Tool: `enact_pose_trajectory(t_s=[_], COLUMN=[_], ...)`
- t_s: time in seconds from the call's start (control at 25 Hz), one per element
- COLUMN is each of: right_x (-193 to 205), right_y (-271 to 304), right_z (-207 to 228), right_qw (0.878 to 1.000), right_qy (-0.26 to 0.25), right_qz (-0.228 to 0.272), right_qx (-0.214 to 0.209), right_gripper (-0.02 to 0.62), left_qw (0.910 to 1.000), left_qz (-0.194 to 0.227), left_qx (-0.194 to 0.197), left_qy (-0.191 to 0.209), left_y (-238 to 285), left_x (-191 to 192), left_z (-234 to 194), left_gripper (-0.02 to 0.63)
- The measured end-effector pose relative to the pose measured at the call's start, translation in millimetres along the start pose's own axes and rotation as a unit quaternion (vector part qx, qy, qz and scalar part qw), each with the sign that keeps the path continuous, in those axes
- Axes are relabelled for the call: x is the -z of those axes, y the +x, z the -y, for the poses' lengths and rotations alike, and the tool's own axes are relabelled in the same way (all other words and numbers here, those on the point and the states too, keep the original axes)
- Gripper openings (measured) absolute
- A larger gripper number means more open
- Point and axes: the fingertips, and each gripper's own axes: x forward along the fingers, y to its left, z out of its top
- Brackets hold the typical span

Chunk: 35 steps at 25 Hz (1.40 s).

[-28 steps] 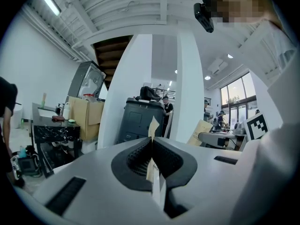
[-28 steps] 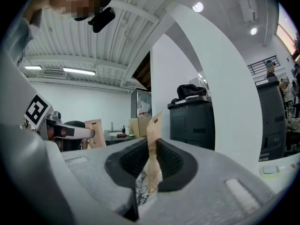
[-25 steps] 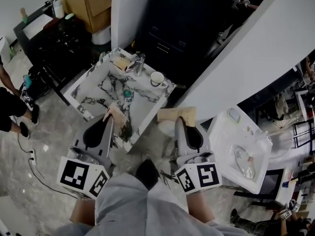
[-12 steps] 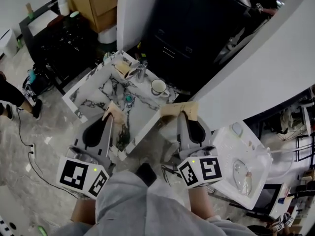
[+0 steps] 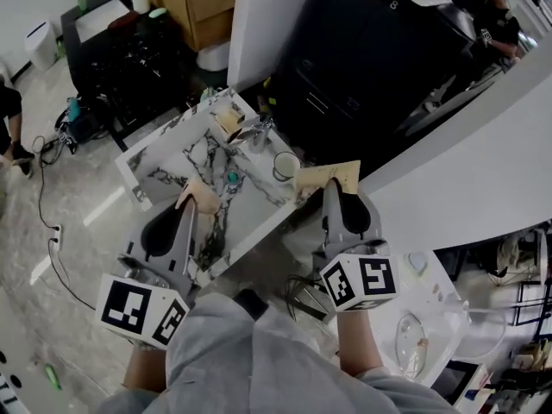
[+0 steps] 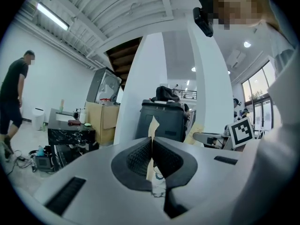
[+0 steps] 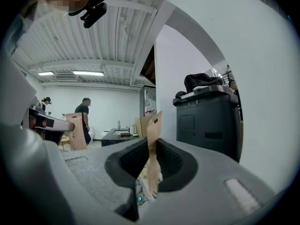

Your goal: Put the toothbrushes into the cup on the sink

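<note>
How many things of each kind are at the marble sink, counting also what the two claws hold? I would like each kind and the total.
Tan packets: 3, one in the left claw, one in the right claw, one by the tap
Cup: 1
Tap: 1
Total: 5

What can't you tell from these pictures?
- Contents of the tan packets pinched in the left gripper and right gripper: paper covers them, all views.
- Cup interior: too small, head view.
- Sink: mostly blocked by the gripper bodies in both gripper views.
</note>
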Motion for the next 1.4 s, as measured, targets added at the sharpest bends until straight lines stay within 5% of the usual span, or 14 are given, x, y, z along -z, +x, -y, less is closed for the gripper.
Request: enact_pose_trajectory(t_s=[0.84,1.4], right_x=[99,169], right_y=[107,124], right_z=[51,63], right_qw=[0.994,0.985], right_qy=[0.018,0.043], right_qz=[-0.096,-0.156], right_qx=[-0.051,-0.067], right_gripper=[0.043,0.046], left_qw=[0.9902,0.9854], left_qz=[-0.001,-0.008], left_qx=[-0.139,-0.170], left_qy=[-0.004,-0.001], left_y=[-1,-2], left_x=[1,4], left_z=[-23,-26], left_gripper=[0.006,0.006])
